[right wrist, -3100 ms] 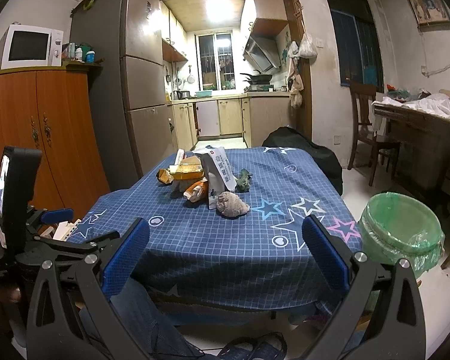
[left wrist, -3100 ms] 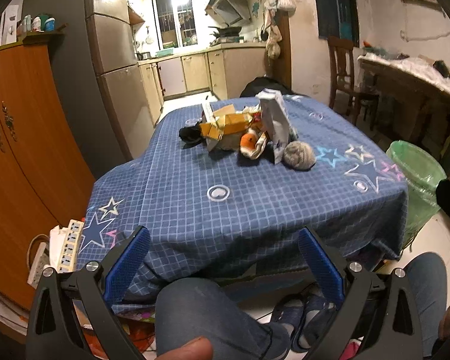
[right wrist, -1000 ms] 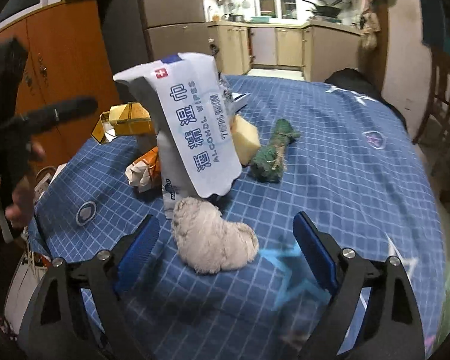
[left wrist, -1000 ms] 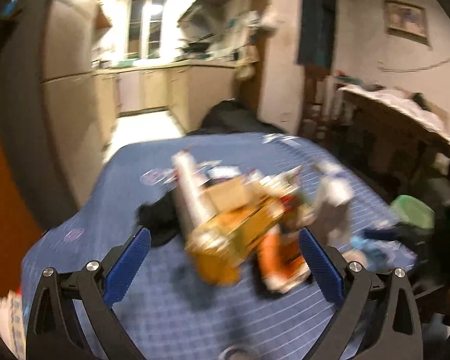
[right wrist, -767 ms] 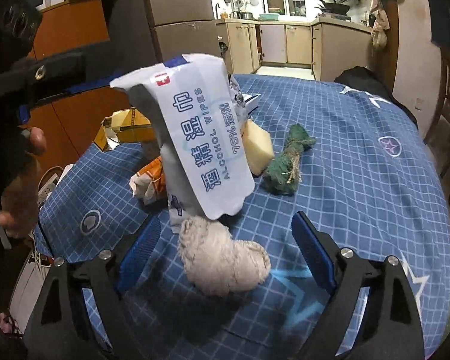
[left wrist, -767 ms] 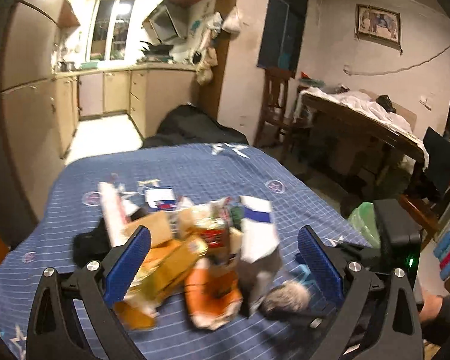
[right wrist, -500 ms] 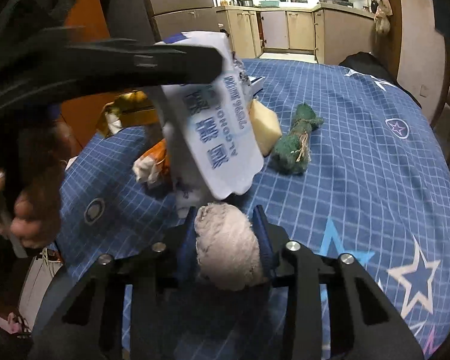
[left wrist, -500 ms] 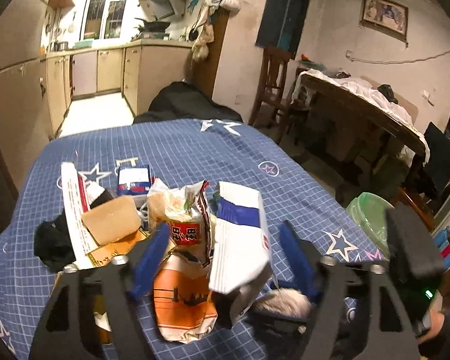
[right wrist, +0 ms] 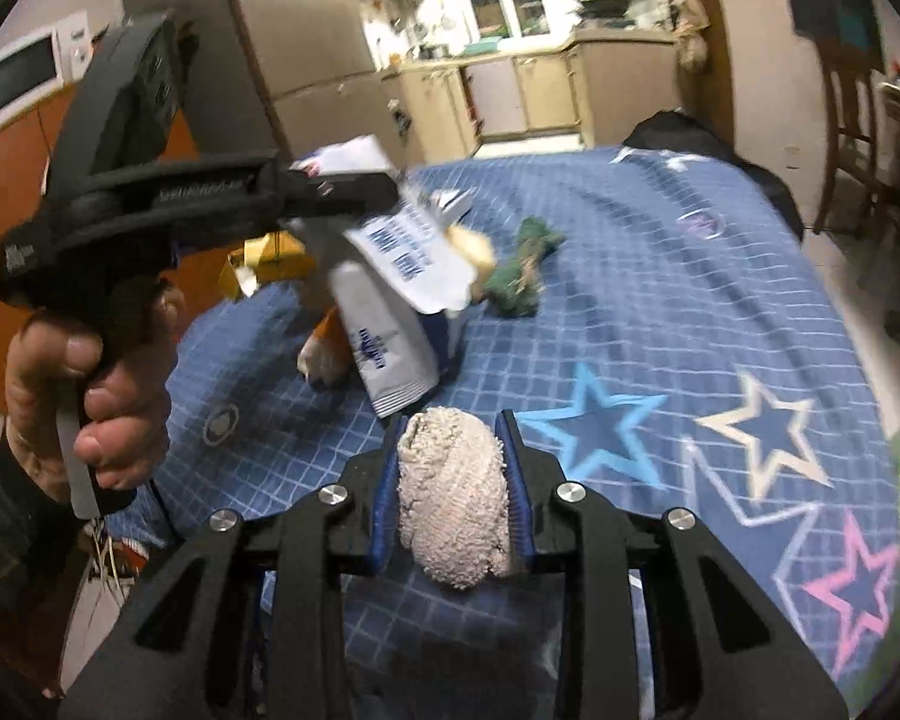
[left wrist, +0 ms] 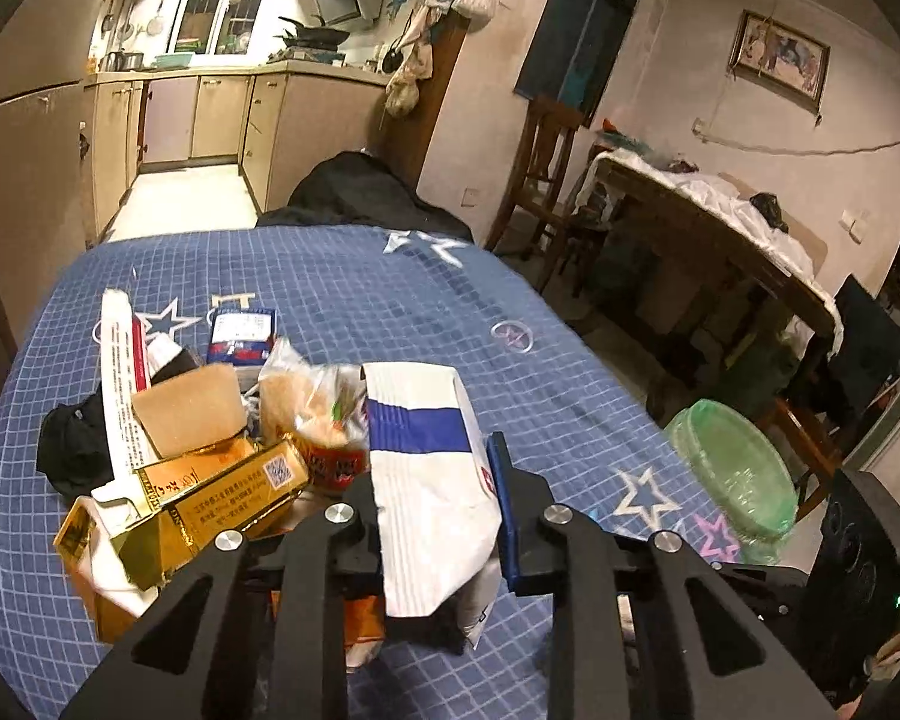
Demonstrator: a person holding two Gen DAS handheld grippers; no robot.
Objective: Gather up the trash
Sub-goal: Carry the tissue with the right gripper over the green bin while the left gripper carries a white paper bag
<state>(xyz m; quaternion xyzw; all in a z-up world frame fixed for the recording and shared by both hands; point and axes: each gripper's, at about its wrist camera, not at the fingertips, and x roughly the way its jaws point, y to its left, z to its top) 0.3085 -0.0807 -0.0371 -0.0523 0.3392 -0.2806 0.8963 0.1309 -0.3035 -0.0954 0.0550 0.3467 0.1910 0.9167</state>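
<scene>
Both tongs are squeezed shut on trash right now. The left tongs [left wrist: 435, 495] pinch a white and blue wipes packet [left wrist: 432, 480] near its top edge. The right tongs [right wrist: 450, 474] hold a fuzzy grey rag ball [right wrist: 453, 501] tight between the blue pads [right wrist: 384, 492].

The packet stands at the front of the trash pile, in the middle of the table with the blue star cloth [left wrist: 390, 288]. From the right side, it looks tipped and partly lifted, with its bottom corner still close to the cloth. The rag ball sits just in front of the packet, near the table's front edge.

I think the packet is light and floppy. It bends where it is pinched, and its skin looks smooth, so it may slip. A grip on the flat sealed end seems best. The rag ball looks soft and squishy. It will not break, and a grip around its middle should hold fine.

More trash waits in the pile: a gold box [left wrist: 210, 498], a snack bag [left wrist: 318, 414] and a green bundle [right wrist: 525, 276]. The green bin [left wrist: 732, 480] stands on the floor beside the table.
</scene>
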